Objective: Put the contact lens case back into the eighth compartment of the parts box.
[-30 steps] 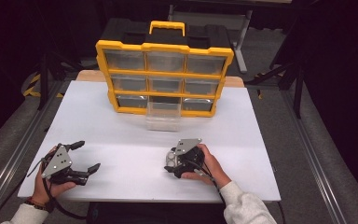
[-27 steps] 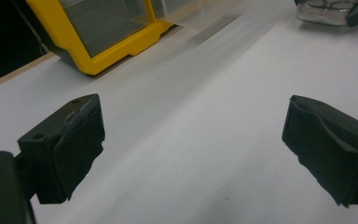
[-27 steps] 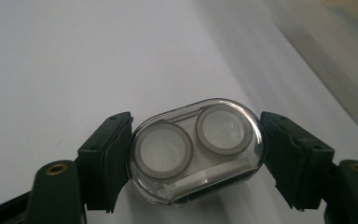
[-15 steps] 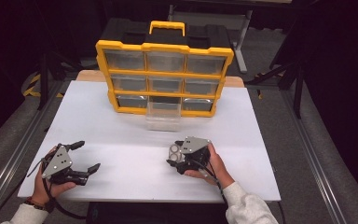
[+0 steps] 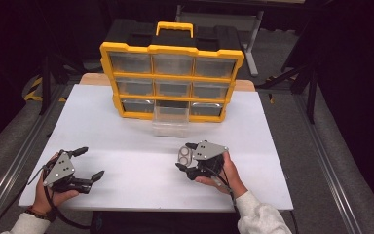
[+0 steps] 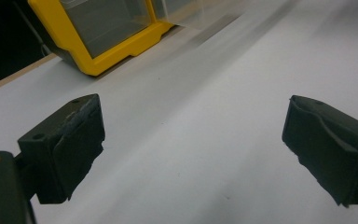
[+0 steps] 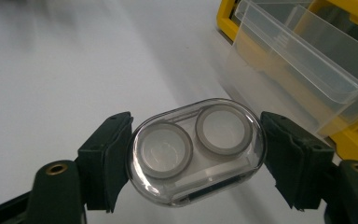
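Observation:
A clear oval case (image 7: 196, 149) with two round grey-rimmed wells sits clamped between the two black pads of my right gripper (image 7: 196, 161). In the high view the same case (image 5: 185, 156) hangs just above the white table, right of centre, with my right gripper (image 5: 189, 158) shut on it. A yellow organiser (image 5: 171, 78) with clear drawers stands at the back; its bottom middle drawer (image 5: 171, 117) is pulled out toward me. That open drawer (image 7: 303, 70) lies ahead and to the right in the right gripper view. My left gripper (image 5: 91, 163) rests open near the front left, nothing between its jaws.
The white table (image 5: 126, 141) stretches bare between the two hands and the organiser. Its front edge runs just behind my wrists. Dark floor and metal stands surround the table. The organiser's yellow corner (image 6: 107, 56) shows at the upper left of the left gripper view.
My right hand has lifted the clear case slightly off the table and turned it, so the case now faces left. The left hand has stayed still.

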Motion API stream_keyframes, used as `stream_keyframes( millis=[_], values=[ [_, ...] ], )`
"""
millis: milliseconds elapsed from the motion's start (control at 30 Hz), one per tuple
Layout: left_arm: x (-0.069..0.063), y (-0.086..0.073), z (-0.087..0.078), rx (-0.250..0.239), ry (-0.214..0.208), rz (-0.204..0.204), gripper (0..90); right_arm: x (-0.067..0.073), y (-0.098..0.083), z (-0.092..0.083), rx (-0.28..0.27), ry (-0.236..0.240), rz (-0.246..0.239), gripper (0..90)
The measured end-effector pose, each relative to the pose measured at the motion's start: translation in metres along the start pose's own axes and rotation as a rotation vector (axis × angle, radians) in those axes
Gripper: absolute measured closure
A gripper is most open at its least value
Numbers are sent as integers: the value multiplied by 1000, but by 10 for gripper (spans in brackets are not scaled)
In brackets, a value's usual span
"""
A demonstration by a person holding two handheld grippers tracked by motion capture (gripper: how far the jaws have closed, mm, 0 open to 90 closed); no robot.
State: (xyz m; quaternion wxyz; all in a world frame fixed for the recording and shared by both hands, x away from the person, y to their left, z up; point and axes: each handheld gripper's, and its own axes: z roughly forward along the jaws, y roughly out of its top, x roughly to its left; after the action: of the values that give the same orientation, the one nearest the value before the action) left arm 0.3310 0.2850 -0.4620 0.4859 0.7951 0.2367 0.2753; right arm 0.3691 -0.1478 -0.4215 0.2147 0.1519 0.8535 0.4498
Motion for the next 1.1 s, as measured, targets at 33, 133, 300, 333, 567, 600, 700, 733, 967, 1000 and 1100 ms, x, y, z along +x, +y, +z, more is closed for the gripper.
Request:
stream_keyframes(
  millis=[33, 133, 300, 333, 567, 600, 700, 733, 967, 1000, 1100],
  values=[
    [0, 0, 0, 3, 2, 9, 66, 0, 0, 0, -1, -6, -5, 286],
    [0, 0, 0, 6, 1, 10, 67, 0, 1, -1, -7, -20, -16, 287],
    [0, 0, 0, 2, -1, 9, 67, -2, 3, -3, -24, -36, -22, 286],
    [0, 0, 0, 2, -1, 9, 67, -2, 3, -3, -24, -36, -22, 286],
    [0, 0, 0, 5, 0, 7, 69, -14, 12, -7, -60, -86, -27, 287],
    [0, 0, 1, 7, -1, 8, 73, -15, 14, -8, -69, -95, -28, 286],
    [0, 0, 1, 8, 0, 11, 73, -19, 18, -12, -90, -122, -26, 286],
    [0, 0, 1, 8, 0, 11, 73, -19, 18, -12, -90, -122, -26, 286],
    [0, 0, 0, 1, 3, 4, 71, -31, 33, -20, -129, -185, -45, 286],
    [0, 0, 0, 1, 3, 4, 70, -31, 33, -20, -129, -185, -45, 286],
    [0, 0, 0, 0, 3, 1, 70, -38, 42, -21, -146, -204, -44, 287]
  ],
)
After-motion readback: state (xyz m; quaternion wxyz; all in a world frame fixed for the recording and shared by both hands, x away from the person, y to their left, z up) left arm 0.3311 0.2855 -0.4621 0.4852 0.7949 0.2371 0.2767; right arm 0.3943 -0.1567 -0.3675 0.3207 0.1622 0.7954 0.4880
